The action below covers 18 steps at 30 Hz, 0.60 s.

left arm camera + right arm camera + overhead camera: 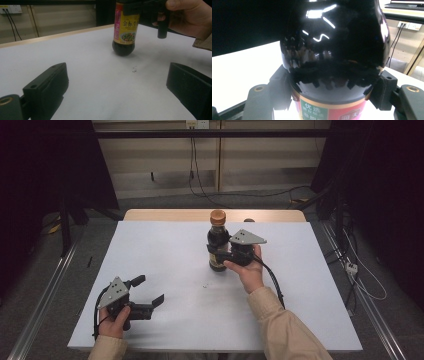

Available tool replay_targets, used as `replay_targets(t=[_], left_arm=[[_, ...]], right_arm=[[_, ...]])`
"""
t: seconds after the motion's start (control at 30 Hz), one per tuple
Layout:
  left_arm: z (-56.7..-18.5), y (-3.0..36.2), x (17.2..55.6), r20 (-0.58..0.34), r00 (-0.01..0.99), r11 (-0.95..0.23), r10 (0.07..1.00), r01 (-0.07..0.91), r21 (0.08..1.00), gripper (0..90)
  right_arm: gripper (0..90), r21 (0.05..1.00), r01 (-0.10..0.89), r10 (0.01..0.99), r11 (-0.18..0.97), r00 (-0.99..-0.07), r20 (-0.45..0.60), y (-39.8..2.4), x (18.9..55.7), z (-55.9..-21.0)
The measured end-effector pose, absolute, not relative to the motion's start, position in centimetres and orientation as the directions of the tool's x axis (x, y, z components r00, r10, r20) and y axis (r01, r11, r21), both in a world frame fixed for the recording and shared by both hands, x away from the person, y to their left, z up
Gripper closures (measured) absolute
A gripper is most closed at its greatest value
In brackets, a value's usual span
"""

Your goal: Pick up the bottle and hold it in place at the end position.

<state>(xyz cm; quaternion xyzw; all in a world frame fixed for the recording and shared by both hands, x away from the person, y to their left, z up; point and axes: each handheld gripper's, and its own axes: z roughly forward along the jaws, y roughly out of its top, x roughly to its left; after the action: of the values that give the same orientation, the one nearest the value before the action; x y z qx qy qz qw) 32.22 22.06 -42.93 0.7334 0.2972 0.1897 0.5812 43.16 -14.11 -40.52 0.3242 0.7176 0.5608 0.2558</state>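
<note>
One bottle (pixel 218 241) of dark sauce, orange-capped, stood upright near the far middle of the counter (pixel 165 255); two tongs were in use. Right tongs (pixel 220 254) were clamped level on the bottle's body, hand (pixel 247 270) behind, forearm angled in from the lower right. Left tongs (pixel 148 291) rested low at the near left, jaws wide, holding nothing.

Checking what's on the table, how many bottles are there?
1. A dark sauce bottle stands near the table's far middle, clamped by the right gripper.
</note>
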Motion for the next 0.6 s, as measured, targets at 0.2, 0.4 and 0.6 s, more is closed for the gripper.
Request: replay_targets(t=[0.2, 0.4, 0.6], left_arm=[[-42.88, 21.96, 32.17, -0.064, 0.751, -0.148, 0.657, 0.213, 0.966, 3.9], [-42.85, 21.97, 32.16, -0.06, 0.75, -0.151, 0.659, 0.21, 0.966, 3.9], [-42.81, 21.99, 32.16, -0.055, 0.752, -0.154, 0.657, 0.206, 0.966, 3.9]], right_arm=[[30.9, 0.97, 0.186, 0.753, 0.155, -0.658, 0.006, -14.2, 43.55, -40.98], [30.8, 0.971, 0.181, 0.747, 0.155, -0.665, 0.005, -13.91, 43.61, -41.14], [30.8, 0.972, 0.182, 0.74, 0.151, -0.673, 0.011, -14.11, 43.66, -41.23]])
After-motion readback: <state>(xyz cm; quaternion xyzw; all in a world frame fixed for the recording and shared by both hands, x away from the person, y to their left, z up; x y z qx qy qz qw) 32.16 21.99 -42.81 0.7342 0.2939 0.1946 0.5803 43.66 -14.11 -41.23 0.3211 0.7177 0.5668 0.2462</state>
